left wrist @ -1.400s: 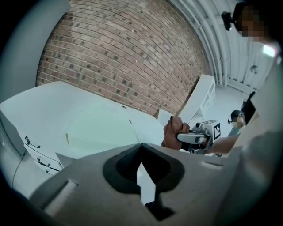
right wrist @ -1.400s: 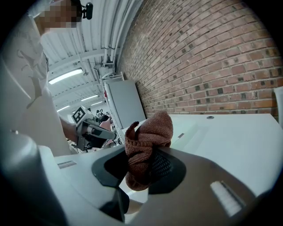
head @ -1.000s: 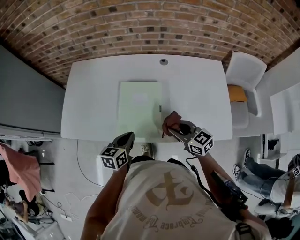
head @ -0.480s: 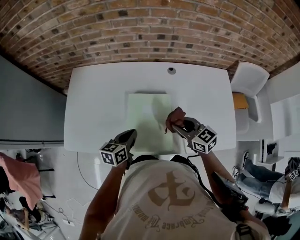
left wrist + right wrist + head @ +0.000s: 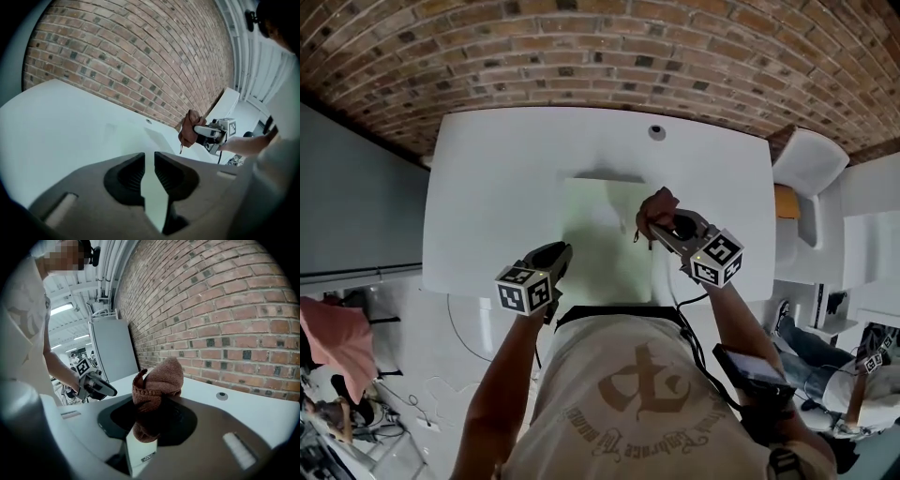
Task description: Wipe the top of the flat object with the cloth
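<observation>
A pale green flat object [image 5: 602, 246] lies on the white table [image 5: 487, 187]. A crumpled red-brown cloth [image 5: 658, 208] is above the flat object's right edge, and my right gripper [image 5: 662, 225] is shut on it. In the right gripper view the cloth [image 5: 158, 379] bulges out of the jaws, with the flat object [image 5: 140, 453] below. My left gripper [image 5: 557, 253] hovers at the table's near edge, just left of the flat object. Its jaws [image 5: 149, 161] have just been opening; they stand slightly apart with nothing between them. The left gripper view shows the cloth [image 5: 188, 129] at the right.
A round cable hole [image 5: 656, 132] sits near the table's far edge. Behind the table runs a brick wall [image 5: 600, 56]. A white chair [image 5: 806, 159] stands off the right end, a grey cabinet [image 5: 356, 206] off the left.
Both grippers have moved forward over the table. The left one came from below the near edge up to it; the right one carried the cloth further along the flat object's right side.
</observation>
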Available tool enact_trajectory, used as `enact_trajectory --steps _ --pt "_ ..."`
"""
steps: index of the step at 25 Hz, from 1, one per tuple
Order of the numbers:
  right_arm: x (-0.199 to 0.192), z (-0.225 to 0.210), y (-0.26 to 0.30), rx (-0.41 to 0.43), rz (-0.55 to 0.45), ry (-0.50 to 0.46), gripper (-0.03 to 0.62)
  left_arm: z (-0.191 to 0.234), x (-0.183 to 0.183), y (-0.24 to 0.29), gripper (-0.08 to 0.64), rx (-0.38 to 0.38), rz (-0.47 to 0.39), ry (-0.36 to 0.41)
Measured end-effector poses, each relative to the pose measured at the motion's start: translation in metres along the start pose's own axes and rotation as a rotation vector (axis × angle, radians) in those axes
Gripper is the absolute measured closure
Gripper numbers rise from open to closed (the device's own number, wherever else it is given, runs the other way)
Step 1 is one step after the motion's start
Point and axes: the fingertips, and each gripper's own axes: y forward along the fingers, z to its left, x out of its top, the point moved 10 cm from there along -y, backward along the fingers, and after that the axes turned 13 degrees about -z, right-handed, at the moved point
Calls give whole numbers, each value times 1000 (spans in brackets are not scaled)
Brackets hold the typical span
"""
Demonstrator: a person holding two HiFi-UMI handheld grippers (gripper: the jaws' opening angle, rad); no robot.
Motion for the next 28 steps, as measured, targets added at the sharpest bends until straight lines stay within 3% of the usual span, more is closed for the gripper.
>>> enact_trajectory --steps 5,13,20,28 --pt "11 -31 25 67 14 -30 485 8 -6 3 546 81 34 21" --pt "35 -82 83 206 73 -113 485 10 -9 8 546 151 94 -46" --pt "46 -107 152 325 139 -188 483 25 -13 23 390 162 227 -108" --pt "34 -115 221 461 296 -195 483 41 -18 46 336 149 367 -183"
